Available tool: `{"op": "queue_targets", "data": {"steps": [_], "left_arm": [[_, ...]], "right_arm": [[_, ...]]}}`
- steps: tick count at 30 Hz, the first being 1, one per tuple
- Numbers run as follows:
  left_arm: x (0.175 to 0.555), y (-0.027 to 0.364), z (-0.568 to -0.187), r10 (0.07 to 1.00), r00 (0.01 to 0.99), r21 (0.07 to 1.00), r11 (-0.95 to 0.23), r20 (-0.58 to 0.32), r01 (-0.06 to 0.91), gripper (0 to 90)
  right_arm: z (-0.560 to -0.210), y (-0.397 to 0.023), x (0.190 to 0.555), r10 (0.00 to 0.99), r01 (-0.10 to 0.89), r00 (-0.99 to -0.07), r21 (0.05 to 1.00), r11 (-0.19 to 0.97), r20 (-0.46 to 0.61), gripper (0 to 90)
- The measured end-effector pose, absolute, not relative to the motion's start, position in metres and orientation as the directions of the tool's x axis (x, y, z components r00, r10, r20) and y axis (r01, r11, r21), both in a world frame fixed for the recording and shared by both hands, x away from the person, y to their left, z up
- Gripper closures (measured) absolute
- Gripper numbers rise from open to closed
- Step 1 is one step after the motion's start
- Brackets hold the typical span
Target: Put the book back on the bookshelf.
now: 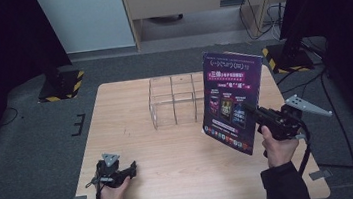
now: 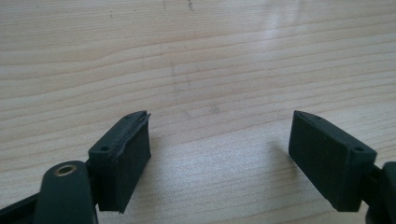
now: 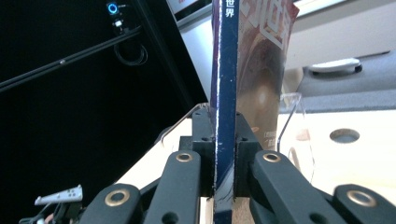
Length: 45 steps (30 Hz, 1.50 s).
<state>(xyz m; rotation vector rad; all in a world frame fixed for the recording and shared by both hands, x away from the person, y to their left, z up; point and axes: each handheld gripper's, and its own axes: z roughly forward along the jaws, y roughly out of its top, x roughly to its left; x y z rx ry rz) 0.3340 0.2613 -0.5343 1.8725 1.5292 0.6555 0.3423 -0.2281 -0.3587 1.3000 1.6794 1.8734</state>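
We find the left hand-held gripper (image 1: 133, 168) at the lower left of the high view, low over the counter (image 1: 183, 179) near its front edge, with the person's hand behind it. In the left gripper view its two black pads (image 2: 122, 161) stand wide apart with bare wood grain between them, so we record it as released and grasping nothing. To the lower right of the high view, the right hand-held gripper (image 1: 252, 110) is raised off the counter and is clenched on a magazine (image 1: 232, 100), which it grasps at the right edge. The magazine stands upright, clear of the counter surface, its purple cover facing the camera and its top reaching the upper centre-right of the frame. In the right gripper view we see the magazine (image 3: 226, 93) edge-on, rising from the bottom centre to the top of the frame, pressed on both sides by the jaws. Farther back, at the centre of the high view, a clear compartmented rack (image 1: 175, 102) sits on the counter, just left of the magazine. Beyond the counter lie grey floor and a wooden desk base (image 1: 193, 2).
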Motion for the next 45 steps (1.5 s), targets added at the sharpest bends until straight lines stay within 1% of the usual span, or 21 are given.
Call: {"op": "queue_targets", "data": {"steps": [9, 15, 24, 33, 45], "left_arm": [[0.336, 0.26, -0.535, 0.979, 0.202, 0.725, -0.144, 0.007, 0.674, 16.3], [0.337, 0.26, -0.535, 0.981, 0.195, 0.72, -0.142, 0.01, 0.68, 12.1], [0.337, 0.26, -0.535, 0.98, 0.198, 0.718, -0.142, 0.005, 0.682, 10.4], [0.338, 0.26, -0.535, 0.98, 0.201, 0.716, -0.144, 0.005, 0.683, 9.9], [0.338, 0.26, -0.535, 0.979, 0.202, 0.716, -0.144, 0.004, 0.683, 9.5]], "right_arm": [[-0.343, -0.225, 0.352, 0.746, 0.28, -0.538, 0.918, -0.282, 0.393, 84.3], [-0.342, -0.221, 0.362, 0.755, 0.254, -0.53, 0.922, -0.292, 0.385, 84.4], [-0.342, -0.21, 0.385, 0.78, 0.219, -0.512, 0.933, -0.286, 0.359, 84.3], [-0.351, -0.203, 0.407, 0.807, 0.204, -0.482, 0.939, -0.275, 0.341, 84.3], [-0.364, -0.196, 0.425, 0.833, 0.199, -0.44, 0.941, -0.273, 0.335, 84.3]]}}
